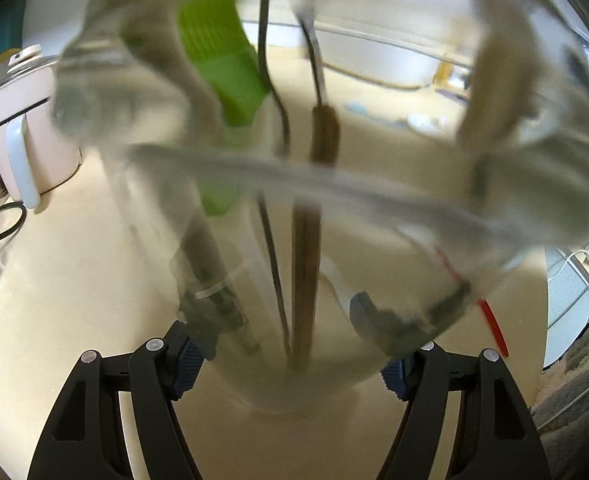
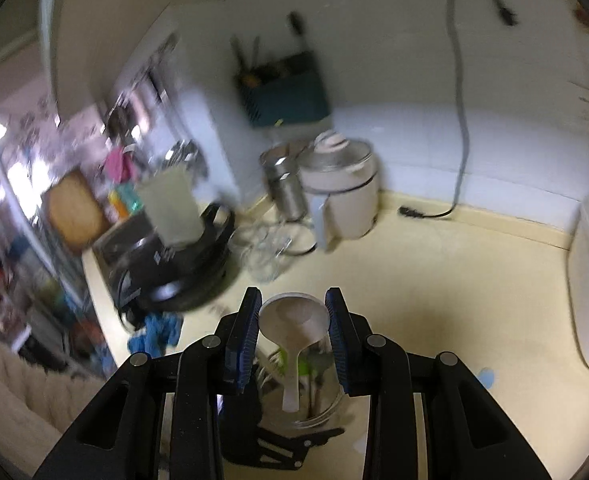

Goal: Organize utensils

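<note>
On the cream counter (image 2: 434, 280) the left gripper (image 1: 290, 364) clamps both pads against a clear glass jar (image 1: 294, 240) of utensils, while the right gripper (image 2: 293, 340) above it grips a white spoon (image 2: 294, 320) by its bowl between narrowly parted fingers.

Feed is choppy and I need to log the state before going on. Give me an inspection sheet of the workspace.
Surface: cream counter, bare in the middle.
Job's things: glass jar holding a green tool, brown sticks and dark utensils; white spoon.
Clutter: white cooker, steel canister, glassware, black appliance, blue cloth.
Tongs: left tongs clamp the jar; right tongs grip the spoon bowl, above the jar.
Cables: grey cord down the wall; black cord by the cooker.
Surroundings: white wall, teal holder, blurred shelves left.
</note>
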Tool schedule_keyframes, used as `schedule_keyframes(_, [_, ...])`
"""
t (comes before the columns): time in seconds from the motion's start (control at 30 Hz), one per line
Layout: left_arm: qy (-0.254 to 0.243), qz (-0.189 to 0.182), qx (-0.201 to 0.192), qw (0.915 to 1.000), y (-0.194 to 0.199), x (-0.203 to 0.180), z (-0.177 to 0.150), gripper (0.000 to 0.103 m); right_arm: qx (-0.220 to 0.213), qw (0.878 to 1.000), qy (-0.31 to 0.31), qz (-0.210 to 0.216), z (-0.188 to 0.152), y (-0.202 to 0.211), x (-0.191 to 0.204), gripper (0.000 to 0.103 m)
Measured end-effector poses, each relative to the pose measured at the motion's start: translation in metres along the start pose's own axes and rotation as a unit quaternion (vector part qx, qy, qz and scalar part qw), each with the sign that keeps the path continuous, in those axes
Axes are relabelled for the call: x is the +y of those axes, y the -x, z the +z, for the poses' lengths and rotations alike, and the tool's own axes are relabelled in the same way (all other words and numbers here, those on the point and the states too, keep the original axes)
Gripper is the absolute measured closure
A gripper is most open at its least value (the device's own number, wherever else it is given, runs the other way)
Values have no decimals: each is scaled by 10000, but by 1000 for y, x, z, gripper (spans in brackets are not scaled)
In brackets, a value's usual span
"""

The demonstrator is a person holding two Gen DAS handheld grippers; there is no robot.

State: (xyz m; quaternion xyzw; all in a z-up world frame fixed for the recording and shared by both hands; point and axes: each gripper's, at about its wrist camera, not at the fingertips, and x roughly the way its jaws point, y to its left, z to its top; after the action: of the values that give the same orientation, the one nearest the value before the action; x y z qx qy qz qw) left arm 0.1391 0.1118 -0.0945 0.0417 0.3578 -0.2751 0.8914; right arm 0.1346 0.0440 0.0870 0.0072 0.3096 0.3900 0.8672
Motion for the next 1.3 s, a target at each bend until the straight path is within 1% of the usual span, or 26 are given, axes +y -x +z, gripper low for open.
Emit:
schedule_keyframes(0.17, [-7, 5, -2, 10000, 0, 1, 0, 28, 313, 9994, 164, -52, -15, -28, 4, 70])
schedule_keyframes(0.37, [-13, -5, -3, 10000, 0, 0, 0, 28, 612, 9980, 174, -35, -25, -46, 2, 70])
schedule_keyframes(0.47, [-14, -6, -3, 10000, 1, 0, 0, 28, 745, 9968, 245, -163, -27, -54, 5, 70])
schedule_keyframes(0.53, [-13, -6, -3, 10000, 1, 0, 0, 28, 788, 9955, 430, -309, -28, -56, 11, 70])
schedule_keyframes(0.63, [-10, -7, -4, 10000, 1, 0, 0, 28, 872, 9938, 622, -305, -29, -60, 17, 70])
schedule_keyframes(0.73, [-7, -3, 0, 10000, 1, 0, 0, 28, 906, 9939, 545, -320, -28, -63, 14, 70])
schedule_keyframes(0.8, [-7, -7, -2, 10000, 1, 0, 0, 28, 913, 9946, 407, -269, -28, -63, 11, 69])
schedule_keyframes(0.87, [-5, -7, -1, 10000, 1, 0, 0, 28, 904, 9951, 315, -247, -29, -62, 8, 66])
schedule_keyframes(0.97, [-6, -7, -2, 10000, 1, 0, 0, 28, 821, 9963, 201, -176, -28, -57, 6, 64])
schedule_keyframes(1.17, [-7, -4, 7, 10000, 0, 0, 0, 28, 411, 9991, -38, -43, -18, -30, -2, 64])
schedule_keyframes(1.2, [-5, 0, 5, 10000, 0, 1, 0, 28, 355, 9993, -69, -57, -16, -25, -4, 64])
schedule_keyframes(1.3, [2, -3, -3, 10000, 0, 1, -1, 28, 160, 9991, -210, -319, -10, -7, -18, 64])
